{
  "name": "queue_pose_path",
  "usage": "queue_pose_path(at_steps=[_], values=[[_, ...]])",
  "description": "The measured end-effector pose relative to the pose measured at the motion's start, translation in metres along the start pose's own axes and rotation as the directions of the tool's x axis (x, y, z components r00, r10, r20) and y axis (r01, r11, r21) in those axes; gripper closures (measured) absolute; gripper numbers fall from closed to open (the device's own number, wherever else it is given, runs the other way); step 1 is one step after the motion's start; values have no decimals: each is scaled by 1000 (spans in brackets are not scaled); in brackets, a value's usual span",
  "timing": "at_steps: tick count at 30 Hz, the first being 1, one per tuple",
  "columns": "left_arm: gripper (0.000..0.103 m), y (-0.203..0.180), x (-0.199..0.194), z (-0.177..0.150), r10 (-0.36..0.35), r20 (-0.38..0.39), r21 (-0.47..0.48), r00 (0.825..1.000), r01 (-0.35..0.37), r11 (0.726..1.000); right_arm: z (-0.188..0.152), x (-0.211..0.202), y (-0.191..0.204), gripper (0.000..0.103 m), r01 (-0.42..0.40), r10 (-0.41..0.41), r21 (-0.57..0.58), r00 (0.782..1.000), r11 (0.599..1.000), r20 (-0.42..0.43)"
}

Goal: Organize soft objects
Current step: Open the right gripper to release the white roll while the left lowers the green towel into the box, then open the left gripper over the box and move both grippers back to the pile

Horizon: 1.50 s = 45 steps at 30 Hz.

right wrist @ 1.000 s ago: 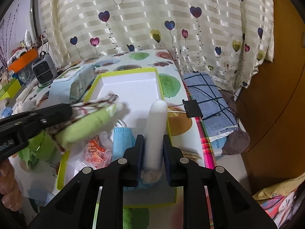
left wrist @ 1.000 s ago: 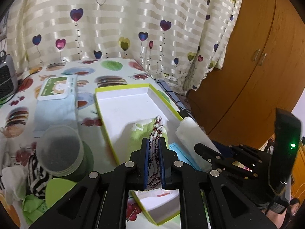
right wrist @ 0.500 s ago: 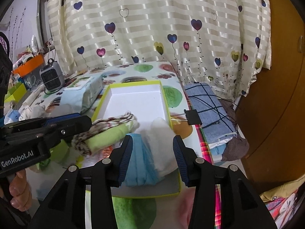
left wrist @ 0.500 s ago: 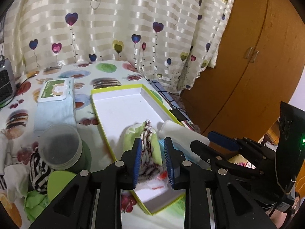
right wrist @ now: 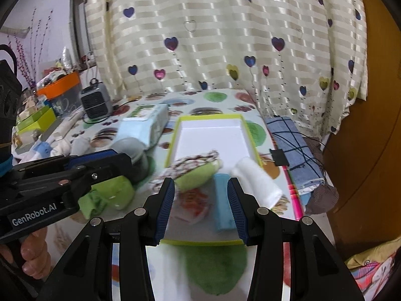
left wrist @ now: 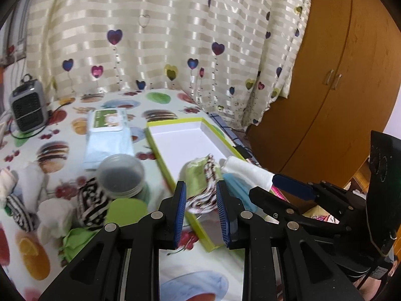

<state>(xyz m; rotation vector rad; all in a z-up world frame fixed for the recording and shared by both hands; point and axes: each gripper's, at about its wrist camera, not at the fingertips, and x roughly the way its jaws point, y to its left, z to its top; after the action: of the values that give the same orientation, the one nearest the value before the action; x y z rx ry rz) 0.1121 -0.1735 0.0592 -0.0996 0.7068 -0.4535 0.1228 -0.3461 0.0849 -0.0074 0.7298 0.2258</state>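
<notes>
A white box with a yellow-green rim (left wrist: pixel 173 175) (right wrist: pixel 208 118) lies on the fruit-print table. In it lie a green and brown-patterned rolled cloth (left wrist: pixel 204 175) (right wrist: pixel 195 168), a blue folded cloth (left wrist: pixel 236 183) (right wrist: pixel 224 200) and a white rolled cloth (left wrist: pixel 246 169) (right wrist: pixel 258 180). My left gripper (left wrist: pixel 201 208) is open and empty, just short of the green roll. My right gripper (right wrist: pixel 200 203) is open and empty above the box's near end. Loose soft items lie left of the box: striped socks (left wrist: pixel 91 204), white rolls (left wrist: pixel 54 215), green cloth (left wrist: pixel 75 235) (right wrist: pixel 107 195).
A clear-lidded jar (left wrist: pixel 120 175) (right wrist: pixel 132 150) stands beside the box. A wipes pack (left wrist: pixel 107 133) (right wrist: pixel 142 128) and a small grey heater (left wrist: pixel 27 109) (right wrist: pixel 96 102) sit further back. A curtain hangs behind; a wooden wardrobe (left wrist: pixel 338 75) stands right.
Both grippers opened, released their rolls into the box and pulled back. The green patterned roll and the white roll now lie in the box.
</notes>
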Motion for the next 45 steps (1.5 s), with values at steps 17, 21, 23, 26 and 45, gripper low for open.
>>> queue_pose_path(at_steps=[17,21,23,26,45], values=[[80,46,-45,-25,105,4,-55,994,-104,993,-2,-10,62,58,-89,89,-103,996,991,-6],[80,54,-51,-29,120,4,-67,993,-119,991,-2,-9,71,58,-103,102,-113,995,988,-13],[80,58,-53,-31,127,4,-71,992,-126,989,-2,-8,76,58,-113,112,-120,994,986,-16],[80,63,-56,-33,134,1,-78,991,-134,988,-3,-8,83,58,-127,126,-132,992,983,-20],[75,97,-69,-50,164,-6,-142,986,-163,976,-7,-2,116,58,-179,175,-182,984,967,-41]])
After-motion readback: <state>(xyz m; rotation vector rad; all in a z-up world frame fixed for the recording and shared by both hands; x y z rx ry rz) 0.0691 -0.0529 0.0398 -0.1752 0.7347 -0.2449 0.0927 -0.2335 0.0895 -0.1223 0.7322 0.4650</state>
